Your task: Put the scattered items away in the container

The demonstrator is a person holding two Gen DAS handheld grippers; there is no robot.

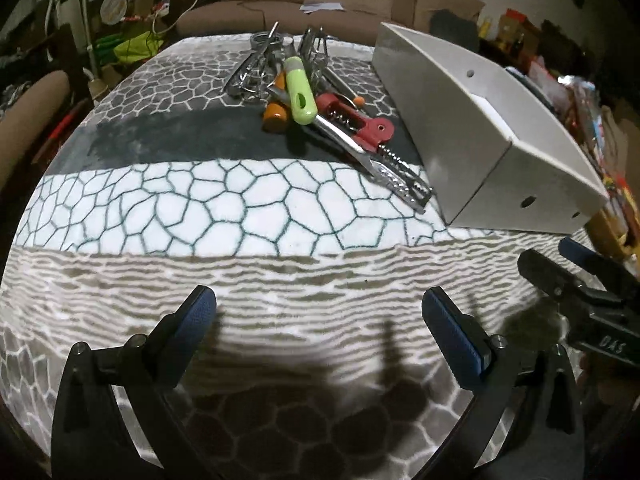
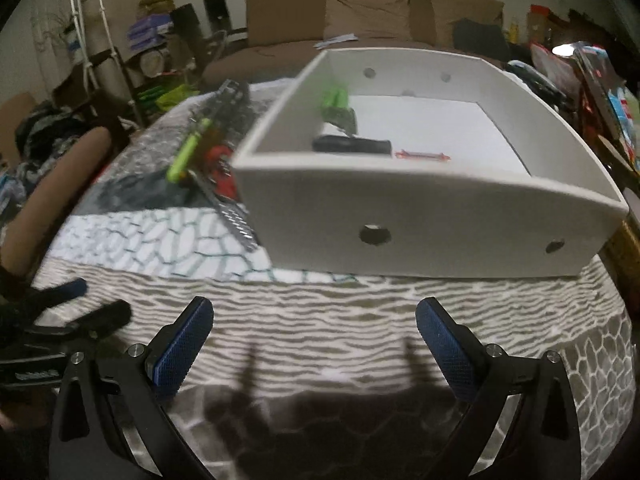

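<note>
Left gripper [image 1: 318, 320] released, empty, low centre, facing tool pile [image 1: 316, 100] at top to pick. Right gripper [image 2: 314, 330] released, empty, facing white box [image 2: 420, 216], few things already inside.

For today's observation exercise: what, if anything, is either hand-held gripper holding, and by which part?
Nothing. The left hand-held gripper and right hand-held gripper are both open and empty.

utensil pile [image 2: 212, 152]: blurred | white box [image 1: 480, 120] interior: hidden

"DAS" on right tool [image 1: 576, 268]
</note>
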